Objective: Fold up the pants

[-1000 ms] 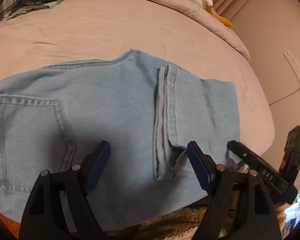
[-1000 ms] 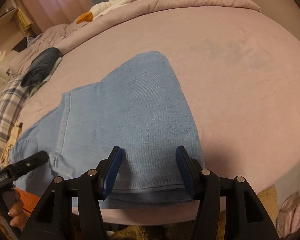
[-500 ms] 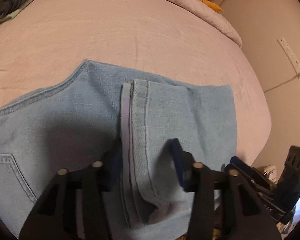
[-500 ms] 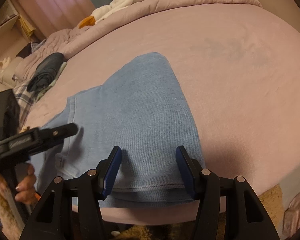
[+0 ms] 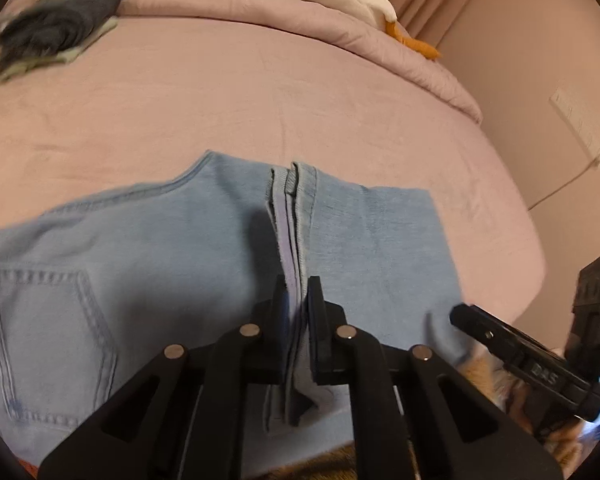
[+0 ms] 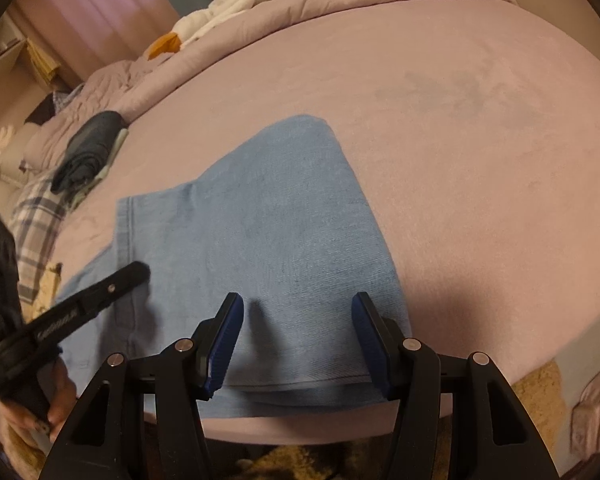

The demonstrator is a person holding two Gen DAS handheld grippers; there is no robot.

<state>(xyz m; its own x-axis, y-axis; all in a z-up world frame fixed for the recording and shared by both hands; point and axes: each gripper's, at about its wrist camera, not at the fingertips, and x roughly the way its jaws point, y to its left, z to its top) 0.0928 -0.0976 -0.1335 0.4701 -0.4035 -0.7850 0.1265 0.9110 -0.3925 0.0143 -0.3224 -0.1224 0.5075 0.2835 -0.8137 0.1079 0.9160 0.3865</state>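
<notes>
Jaws of the left gripper (image 5: 298,312) pinch the hem of the folded light-blue denim pants (image 5: 148,264); the right gripper (image 6: 296,340) hangs spread above their edge.

- The letters "DAS" are read on the side of the right gripper (image 5: 540,364), seen beside the pants (image 5: 140,264).
- Lettering on the left gripper (image 6: 60,312) is blurred and not legible.
</notes>
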